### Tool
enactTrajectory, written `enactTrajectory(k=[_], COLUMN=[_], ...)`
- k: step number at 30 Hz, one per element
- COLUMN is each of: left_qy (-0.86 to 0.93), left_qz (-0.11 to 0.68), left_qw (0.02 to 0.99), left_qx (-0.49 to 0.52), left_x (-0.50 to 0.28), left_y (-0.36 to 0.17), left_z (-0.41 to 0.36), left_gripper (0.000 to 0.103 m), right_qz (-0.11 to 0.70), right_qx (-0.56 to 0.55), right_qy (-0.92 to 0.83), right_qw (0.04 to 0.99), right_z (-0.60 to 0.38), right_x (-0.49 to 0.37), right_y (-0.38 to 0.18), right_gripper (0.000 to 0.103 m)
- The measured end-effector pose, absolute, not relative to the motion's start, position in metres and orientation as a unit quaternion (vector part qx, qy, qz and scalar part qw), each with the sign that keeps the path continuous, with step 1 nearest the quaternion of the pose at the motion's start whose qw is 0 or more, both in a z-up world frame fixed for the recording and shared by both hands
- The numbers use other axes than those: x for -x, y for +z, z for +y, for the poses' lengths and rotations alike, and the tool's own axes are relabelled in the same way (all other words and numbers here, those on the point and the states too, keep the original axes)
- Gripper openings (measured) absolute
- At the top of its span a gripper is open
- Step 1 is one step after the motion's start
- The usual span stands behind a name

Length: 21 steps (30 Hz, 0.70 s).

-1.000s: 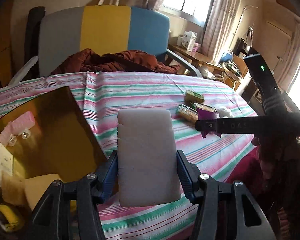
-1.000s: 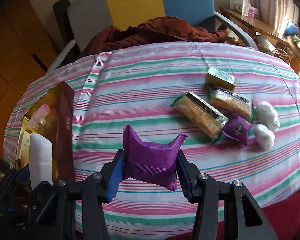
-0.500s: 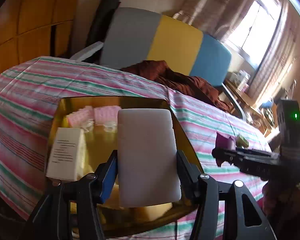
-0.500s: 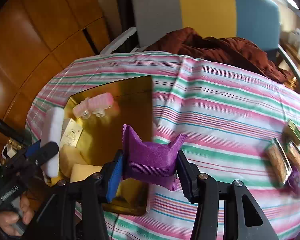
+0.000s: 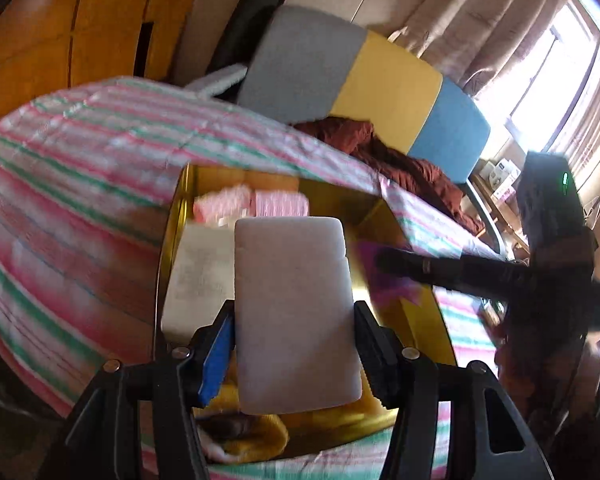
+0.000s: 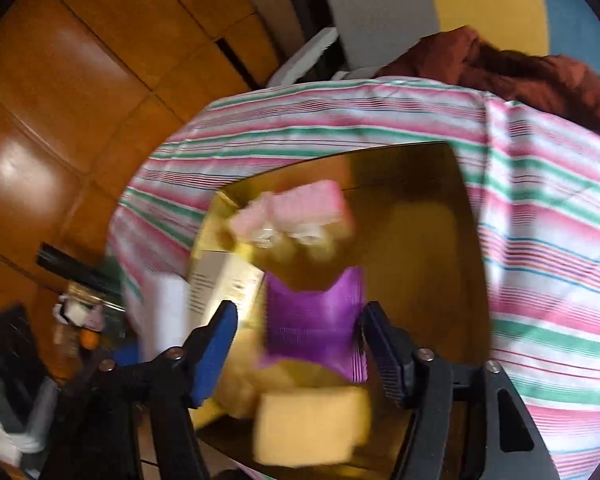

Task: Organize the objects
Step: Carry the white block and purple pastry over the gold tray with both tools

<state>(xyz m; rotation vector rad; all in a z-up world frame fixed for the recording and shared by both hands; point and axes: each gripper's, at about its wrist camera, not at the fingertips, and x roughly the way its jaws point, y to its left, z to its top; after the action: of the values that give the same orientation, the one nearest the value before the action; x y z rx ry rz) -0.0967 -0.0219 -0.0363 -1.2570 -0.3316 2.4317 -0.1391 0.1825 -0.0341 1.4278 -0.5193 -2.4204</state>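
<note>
Holding one white foam block (image 5: 296,312) in my left gripper (image 5: 294,344), I have both fingers pressed against its sides, above a single gold box (image 5: 428,320) that sits on the striped tablecloth (image 5: 68,208). My right gripper (image 6: 300,344) is spread apart over the same gold box (image 6: 432,264); one purple packet (image 6: 316,320) sits between its two fingers, and through the blur I cannot tell whether either finger touches it. Inside the box I count two pink items (image 6: 300,208) side by side at the far end, one white carton (image 6: 224,284) at the left, and one pale yellow block (image 6: 312,426) nearest me. Beyond the table stands one chair (image 5: 356,76) with grey, yellow and blue panels, a rust-brown cloth (image 5: 400,160) heaped on its seat.
</note>
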Motion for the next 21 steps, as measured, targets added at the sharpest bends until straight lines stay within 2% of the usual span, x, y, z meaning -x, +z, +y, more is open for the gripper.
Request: enactTrajectory(k=[1, 3, 9, 17, 19, 21], left_qy=[0.861, 0.853, 0.838, 0.858, 0.866, 0.868], left_qz=[-0.122, -0.124, -0.119, -0.102, -0.085, -0.06], left_qw=[0.191, 0.195, 0.198, 0.201, 0.197, 0.183], left_qx=[0.455, 0.468, 0.495, 0.462, 0.452, 0.457], left_x=[0.095, 0.092, 0.086, 0.076, 0.076, 0.079], left_y=[-0.041, -0.049, -0.067, -0.044, -0.044, -0.051], left_z=[-0.023, -0.024, -0.017, -0.02, -0.018, -0.011], left_gripper=[0.058, 0.059, 0.062, 0.071, 0.07, 0.064], right_qz=[-0.183, -0.181, -0.161, -0.143, -0.143, -0.142], right_qx=[-0.493, -0.494, -0.504, -0.498, -0.493, -0.491], right_qy=[-0.838, -0.837, -0.836, -0.847, -0.851, -0.853], right_qw=[0.146, 0.152, 0.143, 0.121, 0.113, 0.109], right_z=[0.179, 0.173, 0.167, 0.175, 0.177, 0.18], right_x=[0.139, 0.137, 0.123, 0.1, 0.094, 0.088], right_y=[-0.034, -0.036, -0.043, -0.043, -0.043, -0.042], right_gripper=[0.075, 0.08, 0.085, 0.09, 0.091, 0.091])
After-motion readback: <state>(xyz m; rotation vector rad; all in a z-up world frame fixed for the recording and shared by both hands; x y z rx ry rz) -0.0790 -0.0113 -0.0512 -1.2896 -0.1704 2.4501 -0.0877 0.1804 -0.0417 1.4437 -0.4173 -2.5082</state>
